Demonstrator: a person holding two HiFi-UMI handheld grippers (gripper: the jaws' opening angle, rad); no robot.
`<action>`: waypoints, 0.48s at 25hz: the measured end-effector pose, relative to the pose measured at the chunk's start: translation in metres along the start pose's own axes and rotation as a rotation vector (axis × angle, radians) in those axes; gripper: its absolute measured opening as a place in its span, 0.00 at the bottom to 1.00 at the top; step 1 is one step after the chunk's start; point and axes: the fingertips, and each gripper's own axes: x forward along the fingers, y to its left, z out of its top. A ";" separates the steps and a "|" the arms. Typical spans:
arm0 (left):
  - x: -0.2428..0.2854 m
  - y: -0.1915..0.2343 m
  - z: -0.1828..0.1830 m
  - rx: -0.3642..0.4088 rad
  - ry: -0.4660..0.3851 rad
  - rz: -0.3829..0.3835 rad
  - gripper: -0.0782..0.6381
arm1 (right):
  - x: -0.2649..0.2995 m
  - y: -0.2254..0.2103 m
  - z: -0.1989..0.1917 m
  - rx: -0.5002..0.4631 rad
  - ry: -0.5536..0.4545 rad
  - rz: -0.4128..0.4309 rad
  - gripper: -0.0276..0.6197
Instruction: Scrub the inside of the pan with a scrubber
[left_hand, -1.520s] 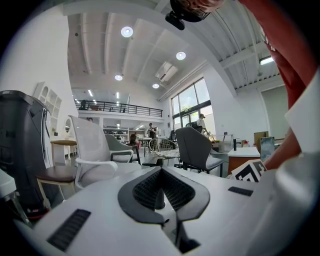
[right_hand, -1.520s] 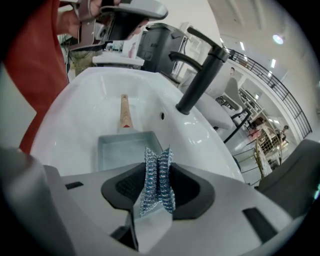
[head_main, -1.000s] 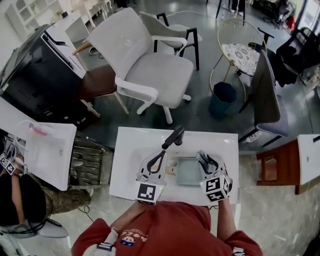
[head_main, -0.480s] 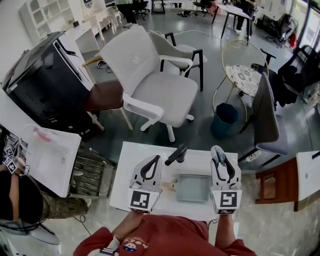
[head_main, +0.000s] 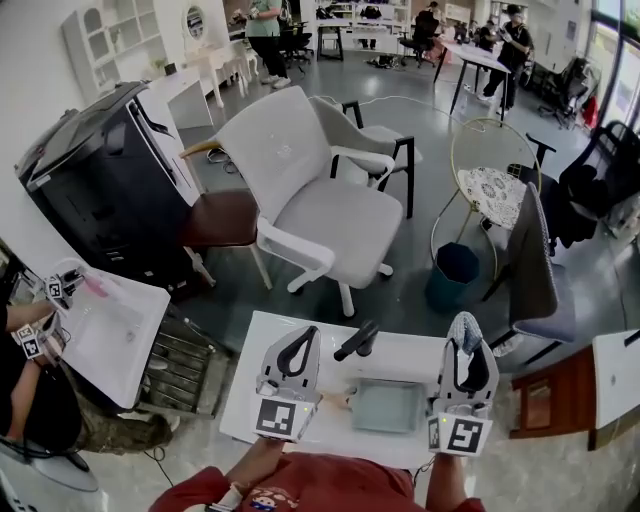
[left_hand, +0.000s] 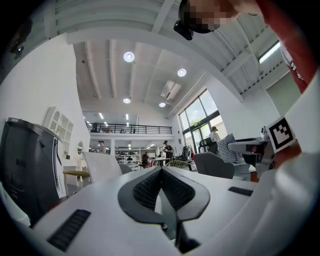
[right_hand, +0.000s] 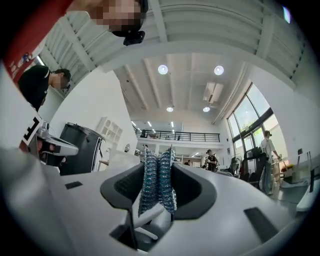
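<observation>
Clamping the folded scrubber (right_hand: 157, 185), the right gripper (head_main: 467, 340) points up, not yet scrubbing. The pan (head_main: 388, 408) lies below, to its left. The left gripper (head_main: 298, 345), pinched shut and empty, hovers beside the handle (head_main: 357, 340), probably to steady it.

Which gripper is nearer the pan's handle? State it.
Left. The left gripper stands just left of the pan's handle; the right gripper is past the pan, to its right.

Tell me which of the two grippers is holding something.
The right gripper: a blue scrubber is squeezed between its jaws. The left gripper has its jaws shut on nothing.
</observation>
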 end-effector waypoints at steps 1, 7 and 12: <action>0.000 0.001 0.000 -0.001 -0.002 0.003 0.13 | 0.001 0.001 -0.002 0.000 0.005 0.006 0.32; 0.000 -0.005 0.002 0.006 -0.011 -0.006 0.13 | 0.001 0.004 -0.004 0.006 0.009 0.017 0.32; -0.002 -0.009 0.002 0.009 -0.007 -0.011 0.13 | 0.000 0.007 -0.007 -0.002 0.033 0.021 0.32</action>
